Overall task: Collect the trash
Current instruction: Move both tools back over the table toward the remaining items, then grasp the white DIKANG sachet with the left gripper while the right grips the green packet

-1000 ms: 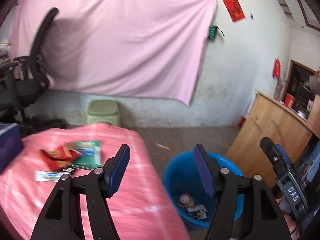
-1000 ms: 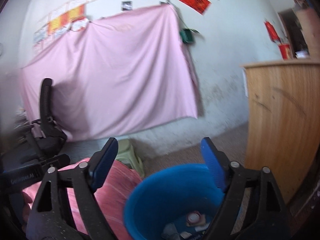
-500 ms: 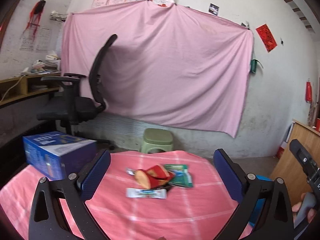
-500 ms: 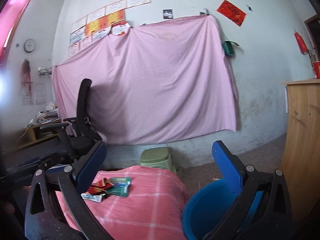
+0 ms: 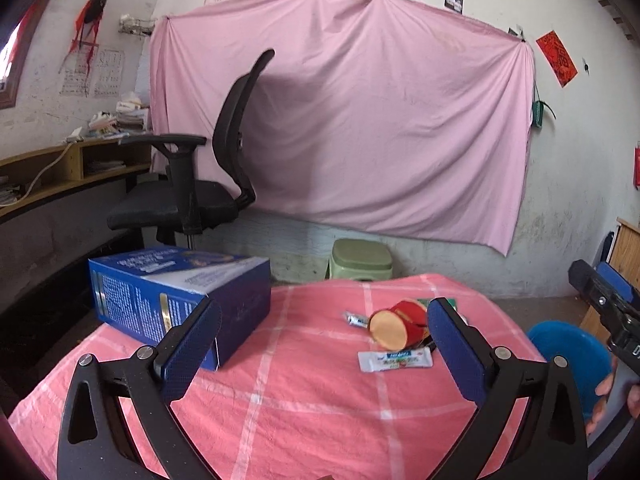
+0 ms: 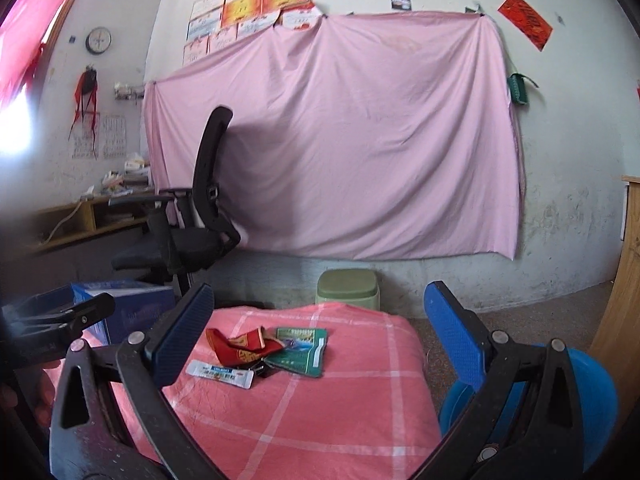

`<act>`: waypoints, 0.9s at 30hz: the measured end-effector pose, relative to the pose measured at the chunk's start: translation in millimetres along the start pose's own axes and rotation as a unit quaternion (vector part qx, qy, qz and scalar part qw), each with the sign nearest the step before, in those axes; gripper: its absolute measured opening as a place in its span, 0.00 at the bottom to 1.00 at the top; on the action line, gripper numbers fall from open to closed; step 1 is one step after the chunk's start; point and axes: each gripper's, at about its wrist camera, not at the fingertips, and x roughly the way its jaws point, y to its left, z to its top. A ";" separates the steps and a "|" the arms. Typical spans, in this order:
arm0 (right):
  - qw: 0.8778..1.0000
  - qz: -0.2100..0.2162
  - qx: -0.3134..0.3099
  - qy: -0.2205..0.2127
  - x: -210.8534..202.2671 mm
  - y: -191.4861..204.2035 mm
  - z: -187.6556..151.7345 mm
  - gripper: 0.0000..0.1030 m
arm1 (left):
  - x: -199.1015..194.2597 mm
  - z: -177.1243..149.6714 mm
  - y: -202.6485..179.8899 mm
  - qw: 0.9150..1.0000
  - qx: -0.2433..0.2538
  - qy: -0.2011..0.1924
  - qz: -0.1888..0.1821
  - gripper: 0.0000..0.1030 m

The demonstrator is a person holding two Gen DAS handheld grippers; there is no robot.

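A small pile of trash lies on the pink checked tablecloth [image 5: 304, 408]: a crumpled red wrapper [image 5: 396, 328], a white sachet [image 5: 394, 360] and a green packet [image 6: 300, 346] that the left wrist view mostly hides. My left gripper [image 5: 324, 344] is open wide with nothing between its fingers, and the pile lies ahead, near its right finger. My right gripper [image 6: 318, 340] is also open and empty, with the red wrapper [image 6: 240, 348] and white sachet [image 6: 220, 374] ahead, towards its left finger. A blue bin [image 6: 592, 400] stands on the floor right of the table.
A blue carton [image 5: 180, 300] lies on the table's left side. Beyond the table are a green stool [image 5: 362, 258], a black office chair [image 5: 200, 196] and a wall hung with pink cloth. A wooden counter [image 6: 624, 280] stands at the right. A hand [image 5: 612, 396] holds the right gripper.
Both views have swung left, from over the blue bin to the table. The left jaws have spread wider. The trash pile now lies ahead of both grippers.
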 end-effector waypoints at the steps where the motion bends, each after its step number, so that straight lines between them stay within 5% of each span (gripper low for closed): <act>1: 1.000 -0.001 -0.002 0.011 5.6 1.7 -1.6 1.00 | 6.4 -2.8 2.3 1.000 0.000 0.015 -0.005 0.98; 10: 0.991 -0.004 -0.005 0.133 59.6 1.9 -21.9 1.00 | 56.3 -15.7 9.0 0.991 -0.019 0.124 -0.045 0.94; 14: 0.980 -0.001 -0.002 0.198 89.1 -1.0 -30.8 1.00 | 83.9 -22.3 3.6 0.980 -0.017 0.185 -0.068 0.68; 17: 0.970 0.003 0.004 0.244 114.0 -5.4 -36.8 0.93 | 103.1 -27.0 0.3 0.970 -0.017 0.227 -0.089 0.60; 27: 0.939 0.045 0.037 0.340 160.0 -18.6 -56.8 0.78 | 123.5 -33.8 -24.3 0.958 0.033 0.258 -0.121 0.60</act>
